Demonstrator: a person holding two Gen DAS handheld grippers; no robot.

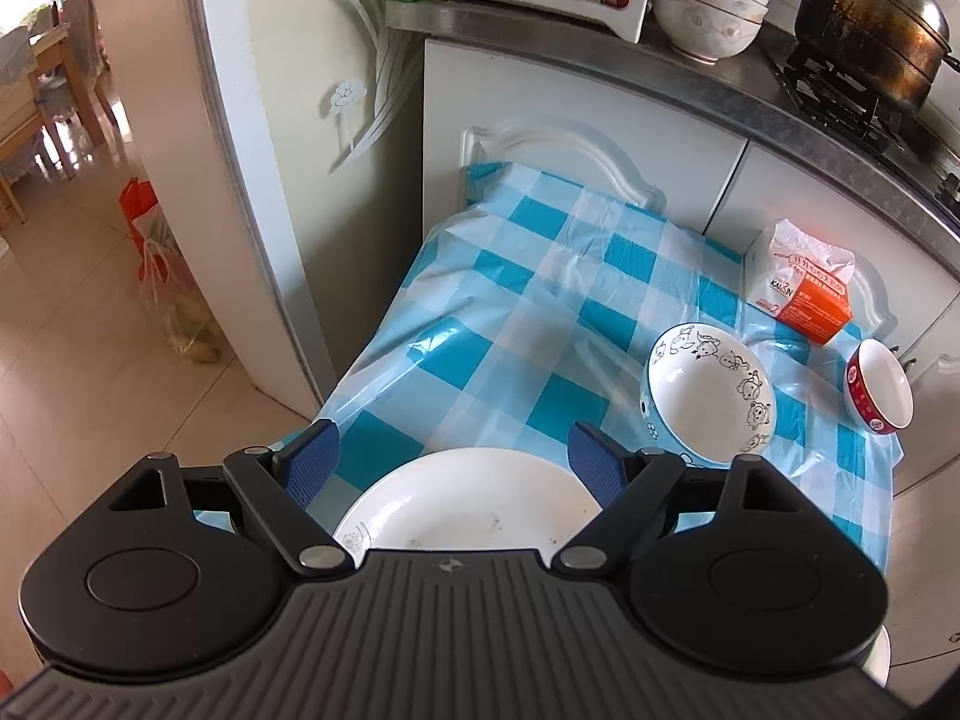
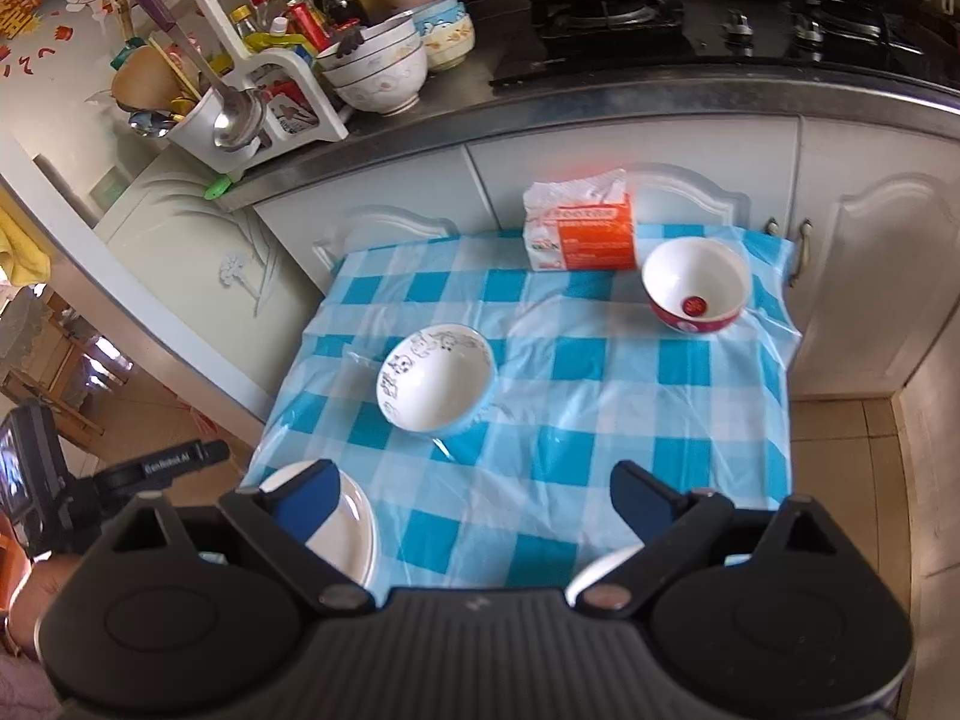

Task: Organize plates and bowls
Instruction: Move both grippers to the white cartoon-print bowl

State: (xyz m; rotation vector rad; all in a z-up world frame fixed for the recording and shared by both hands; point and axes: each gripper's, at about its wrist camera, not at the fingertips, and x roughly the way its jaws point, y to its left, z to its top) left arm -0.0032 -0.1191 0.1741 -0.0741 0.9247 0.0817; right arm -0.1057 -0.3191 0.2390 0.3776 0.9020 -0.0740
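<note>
Small table with blue-and-white checked cloth (image 2: 540,408) is standing against white kitchen cabinets (image 2: 630,168).

Left gripper (image 1: 456,450) is hovering over the near edge of the table, jaws spread wide, nothing between the blue pads (image 1: 312,462). A white plate (image 1: 468,504) is lying flat on the cloth directly below and between the 2 fingers; no pad is touching it as far as the view shows.

Right gripper (image 2: 474,498) is also released, jaws standing wide apart and empty. In its view the white plate (image 2: 348,528) is sitting at the near left corner of the table, partly behind the left finger. A second white rim (image 2: 600,570) is peeking out beside the right finger; cannot tell what it is.

2 bowls are resting on the cloth, well apart:
- blue bowl with cartoon figures inside (image 2: 435,378), tilted on its side, near table centre-left;
- red bowl, white inside (image 2: 696,288), at the far right corner, just beside an orange-and-white tissue pack (image 2: 579,228).

Counter behind is holding stacked bowls (image 2: 378,66) and a utensil rack (image 2: 240,90).
</note>
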